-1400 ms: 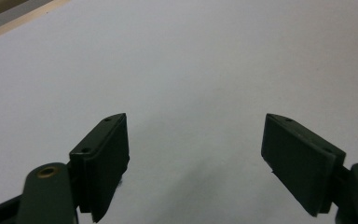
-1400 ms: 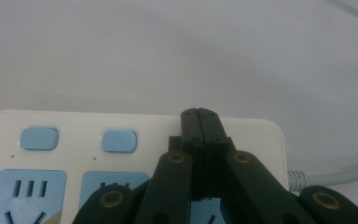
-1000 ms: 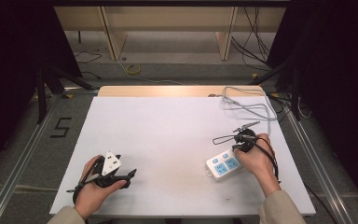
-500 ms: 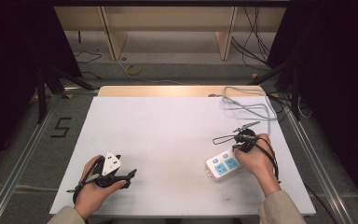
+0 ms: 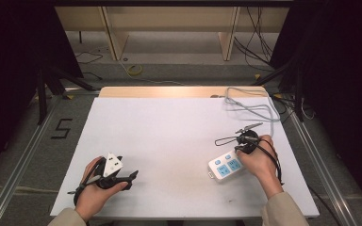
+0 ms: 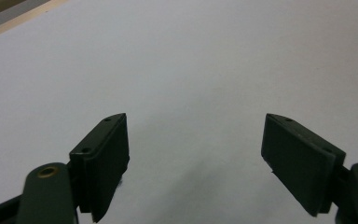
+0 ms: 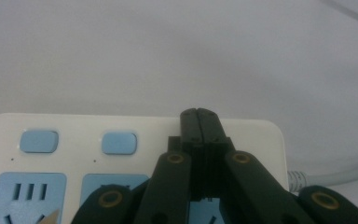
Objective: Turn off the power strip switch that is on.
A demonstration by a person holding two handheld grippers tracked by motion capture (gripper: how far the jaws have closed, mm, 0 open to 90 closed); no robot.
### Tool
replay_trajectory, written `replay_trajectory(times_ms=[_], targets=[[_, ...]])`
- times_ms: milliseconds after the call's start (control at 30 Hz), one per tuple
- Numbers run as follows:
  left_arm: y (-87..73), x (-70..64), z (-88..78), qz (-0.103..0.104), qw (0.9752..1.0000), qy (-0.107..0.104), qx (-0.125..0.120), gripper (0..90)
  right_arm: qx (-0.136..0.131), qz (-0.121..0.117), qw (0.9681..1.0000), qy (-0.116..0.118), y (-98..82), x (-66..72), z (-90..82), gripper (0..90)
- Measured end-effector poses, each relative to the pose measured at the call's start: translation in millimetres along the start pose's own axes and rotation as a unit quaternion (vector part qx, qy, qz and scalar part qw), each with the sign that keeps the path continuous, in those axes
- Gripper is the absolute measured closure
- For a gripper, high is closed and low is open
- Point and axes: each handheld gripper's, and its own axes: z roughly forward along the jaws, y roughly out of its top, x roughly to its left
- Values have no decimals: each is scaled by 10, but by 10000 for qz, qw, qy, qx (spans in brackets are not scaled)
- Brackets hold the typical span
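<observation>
High view: power strip [image 5: 225, 165] near table's [image 5: 169, 141] right-front, right gripper [image 5: 245, 139] over it.
Left gripper view: left gripper [image 6: 196, 154] jaws spread, empty.
Right gripper view: jaws clenched together above strip, likely pressing a switch [image 7: 119, 143] next.

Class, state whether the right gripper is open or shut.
Shut: the right gripper has its jaws pressed flat together, empty, above the power strip.

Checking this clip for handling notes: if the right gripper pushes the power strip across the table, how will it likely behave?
The power strip looks like a flat, rigid plastic block lying on the smooth white table, so it would probably slide, not tip or roll. Its grey cable loops loosely behind, so it may drag and swing the strip. The right gripper, jaws closed, sits over it.
</observation>
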Motion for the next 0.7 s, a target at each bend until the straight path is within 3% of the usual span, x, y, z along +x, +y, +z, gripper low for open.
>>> replay_trajectory(times_ms=[433,700], targets=[[0,2,3,-3,10000,-1,6,229,-104,-14,9999,33,7,29,-26,900],[2,-1,3,-9,10000,-4,-1,229,-340,-34,9994,70,27,65,-65,900]])
